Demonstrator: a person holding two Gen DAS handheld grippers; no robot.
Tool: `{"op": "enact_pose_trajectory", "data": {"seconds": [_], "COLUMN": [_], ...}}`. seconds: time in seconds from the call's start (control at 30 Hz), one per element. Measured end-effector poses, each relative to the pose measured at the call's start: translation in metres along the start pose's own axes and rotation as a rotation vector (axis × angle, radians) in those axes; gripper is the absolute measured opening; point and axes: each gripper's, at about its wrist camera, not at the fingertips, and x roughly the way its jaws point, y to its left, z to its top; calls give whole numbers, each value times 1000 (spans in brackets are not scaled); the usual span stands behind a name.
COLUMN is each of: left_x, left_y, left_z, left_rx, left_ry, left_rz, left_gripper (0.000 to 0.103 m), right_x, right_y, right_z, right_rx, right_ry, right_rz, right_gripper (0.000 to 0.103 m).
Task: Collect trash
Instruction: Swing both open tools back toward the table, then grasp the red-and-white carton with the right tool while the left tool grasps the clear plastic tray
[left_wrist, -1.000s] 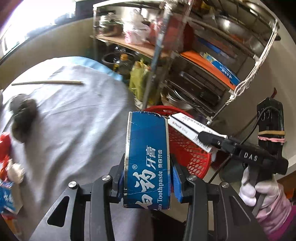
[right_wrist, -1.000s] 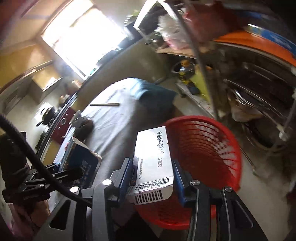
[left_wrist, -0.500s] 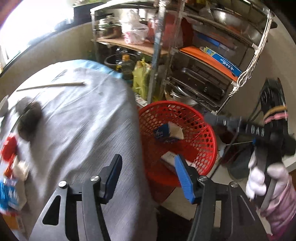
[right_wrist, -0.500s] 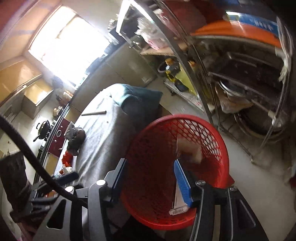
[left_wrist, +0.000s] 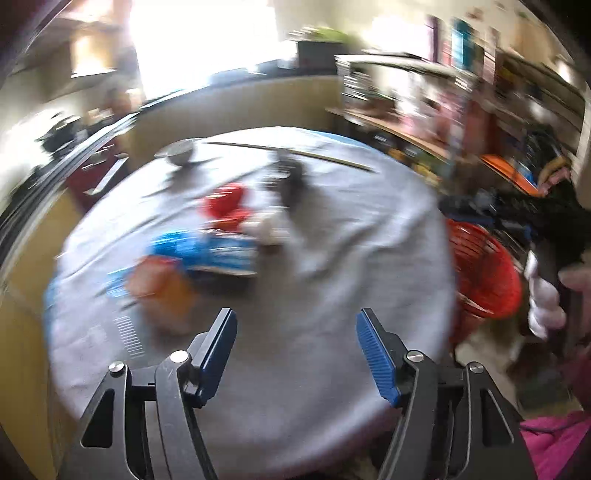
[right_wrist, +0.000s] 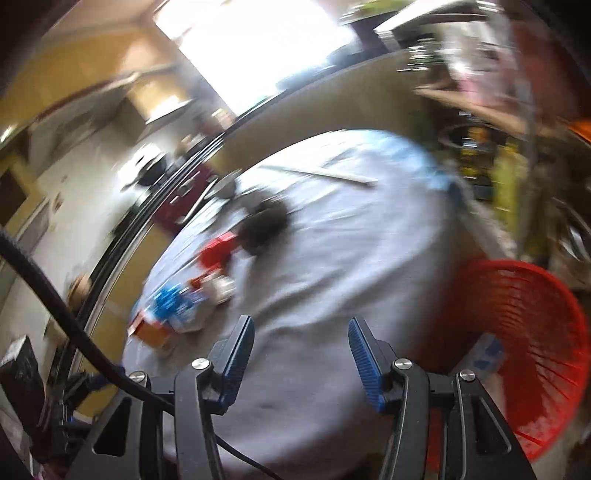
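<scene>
Both of my views are smeared with blur, so I can only give the coarse layout. My left tongs (left_wrist: 295, 332) are spreading wider at this moment, the blue pads (left_wrist: 373, 354) well apart with nothing between them, hanging over the near part of the round worktop (left_wrist: 351, 240) under its grey cloth. My right tongs (right_wrist: 301, 341) stand parted too, with only bare cloth showing in the gap. The trash still on the worktop sits in a loose cluster left of centre: a blue and white packet (left_wrist: 207, 253), an orange carton (left_wrist: 159, 291) just in front of it, a red wrapper (left_wrist: 225, 206) behind, a pale crumpled scrap (left_wrist: 266, 229) beside that, and a dark clump (left_wrist: 291, 181) further back. A long thin stick (left_wrist: 291, 151) lies across the far side near a small metal bowl (left_wrist: 179, 153). The red basket (right_wrist: 524, 350) stands off the worktop's right edge on the floor, and in the right view I see a pale box (right_wrist: 484, 356) lying inside it. In the left view a white-gloved hand (left_wrist: 543, 302) grips the other black handle above the basket.
</scene>
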Motion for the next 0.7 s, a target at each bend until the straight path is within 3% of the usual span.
{"op": "enact_pose_trajectory", "data": {"seconds": [0.17, 0.33, 0.43, 0.53, 0.7], "left_x": [-4, 3, 10, 18, 36], "left_y": [75, 126, 143, 150, 151], "left_z": [-7, -29, -42, -50, -49], "left_rx": [-170, -262, -331, -404, -419], "left_ry": [-28, 10, 45, 69, 94], "left_rz": [109, 199, 200, 152, 137], "left_gripper": [73, 74, 74, 74, 74], "right_x": [46, 85, 106, 125, 138], "right_y": [72, 116, 134, 146, 167], "right_z": [-1, -7, -13, -19, -20], "right_rx": [-149, -176, -222, -255, -295], "right_ry": [92, 190, 226, 258, 291], "right_rz": [108, 203, 189, 176, 208], "right_gripper": [58, 58, 59, 59, 59]}}
